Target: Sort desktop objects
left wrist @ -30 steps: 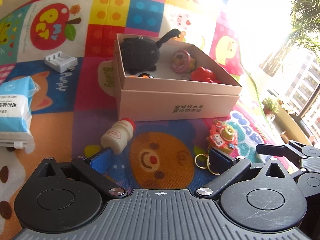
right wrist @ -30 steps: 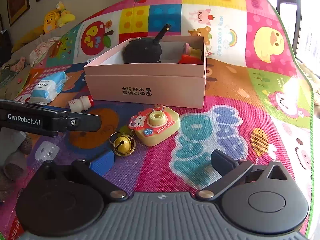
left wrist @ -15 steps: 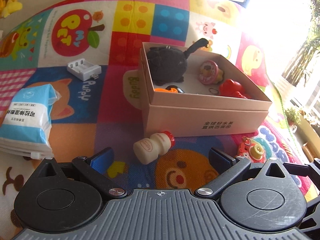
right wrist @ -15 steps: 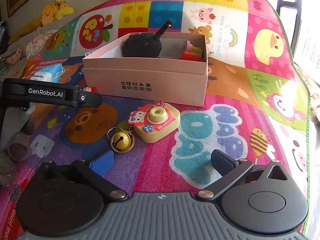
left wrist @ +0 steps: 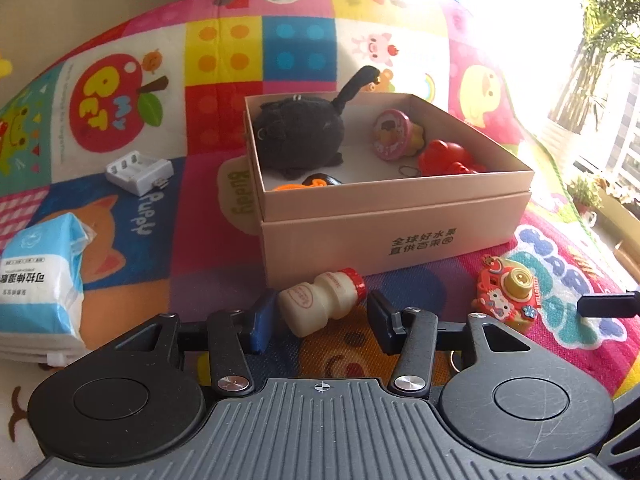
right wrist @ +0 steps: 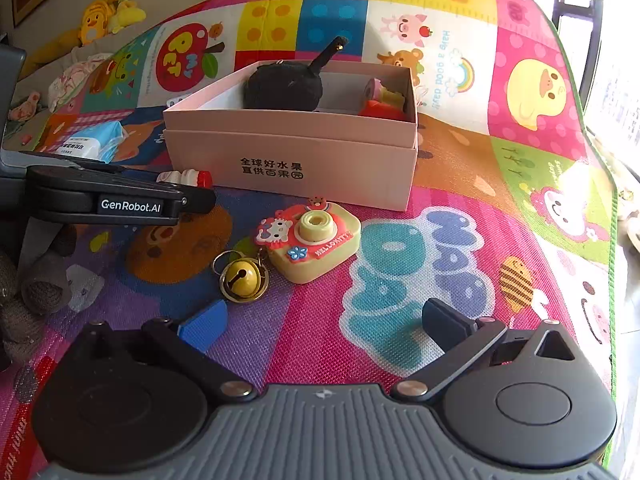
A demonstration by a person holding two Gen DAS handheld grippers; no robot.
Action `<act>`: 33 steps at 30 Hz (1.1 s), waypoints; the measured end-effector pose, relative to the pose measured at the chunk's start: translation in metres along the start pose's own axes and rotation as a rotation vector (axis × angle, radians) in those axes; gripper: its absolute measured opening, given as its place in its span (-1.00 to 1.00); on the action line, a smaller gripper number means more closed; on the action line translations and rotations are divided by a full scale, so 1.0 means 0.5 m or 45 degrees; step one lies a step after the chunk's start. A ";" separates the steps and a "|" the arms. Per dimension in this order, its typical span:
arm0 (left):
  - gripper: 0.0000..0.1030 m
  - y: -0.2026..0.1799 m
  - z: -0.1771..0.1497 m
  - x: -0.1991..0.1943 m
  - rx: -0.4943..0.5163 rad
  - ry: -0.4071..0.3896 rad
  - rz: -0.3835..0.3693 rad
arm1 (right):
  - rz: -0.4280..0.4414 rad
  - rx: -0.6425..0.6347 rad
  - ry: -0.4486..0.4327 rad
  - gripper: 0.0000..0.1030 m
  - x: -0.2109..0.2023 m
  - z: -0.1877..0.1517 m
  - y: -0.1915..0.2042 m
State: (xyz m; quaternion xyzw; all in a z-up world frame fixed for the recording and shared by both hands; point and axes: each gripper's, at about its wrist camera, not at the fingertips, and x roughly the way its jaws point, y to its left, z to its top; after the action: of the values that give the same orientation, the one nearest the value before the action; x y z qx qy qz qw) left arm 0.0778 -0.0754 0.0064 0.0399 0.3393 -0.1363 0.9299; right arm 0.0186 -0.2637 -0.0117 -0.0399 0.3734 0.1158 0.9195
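- Blue-padded fingers of our left gripper [left wrist: 320,318] have just been closing around the small yoghurt bottle [left wrist: 322,302]; the bottle lies on its side between them. The near pad looks to be at the bottle's base, while a sliver of gap shows by the red cap, so we judge the pinch is not quite made.
- We take the step in hand to be the pick-up of this bottle, which lies on the play mat [left wrist: 132,216] just in front of the pink box [left wrist: 400,236].
- Next, we think, the jaws must finish closing squarely on the smooth, rounded body so it does not roll out, then lift it over the box's front wall.
- Inside the box already sit a black plush toy [left wrist: 298,136], a round pink toy [left wrist: 392,134] and a red toy [left wrist: 446,158].
- Our right gripper [right wrist: 320,322] hovers with jaws wide apart and nothing in them; in front of the box, to its right, wait the toy camera keychain [right wrist: 310,242] and its yellow bell [right wrist: 240,278].
- Left of the box lie a tissue pack [left wrist: 40,280] and a white battery charger [left wrist: 140,170].
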 end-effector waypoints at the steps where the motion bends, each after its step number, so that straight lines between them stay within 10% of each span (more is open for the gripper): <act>1: 0.15 0.002 -0.002 -0.002 0.023 -0.004 0.017 | 0.000 0.000 0.000 1.00 0.000 0.000 0.000; 7: 0.87 0.028 -0.004 -0.017 0.085 -0.049 0.156 | 0.001 0.000 -0.001 1.00 0.000 0.000 0.001; 18: 0.94 0.056 -0.055 -0.063 -0.057 0.002 0.049 | 0.140 -0.098 -0.118 0.70 -0.048 0.047 -0.047; 33: 1.00 0.081 -0.067 -0.073 -0.172 -0.026 -0.026 | 0.008 -0.374 -0.111 0.69 0.033 0.048 0.003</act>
State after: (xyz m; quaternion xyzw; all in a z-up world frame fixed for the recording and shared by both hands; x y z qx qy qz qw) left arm 0.0416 -0.0228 0.0032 -0.0277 0.3387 -0.1231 0.9324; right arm 0.0462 -0.2551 -0.0060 -0.1676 0.3123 0.1737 0.9188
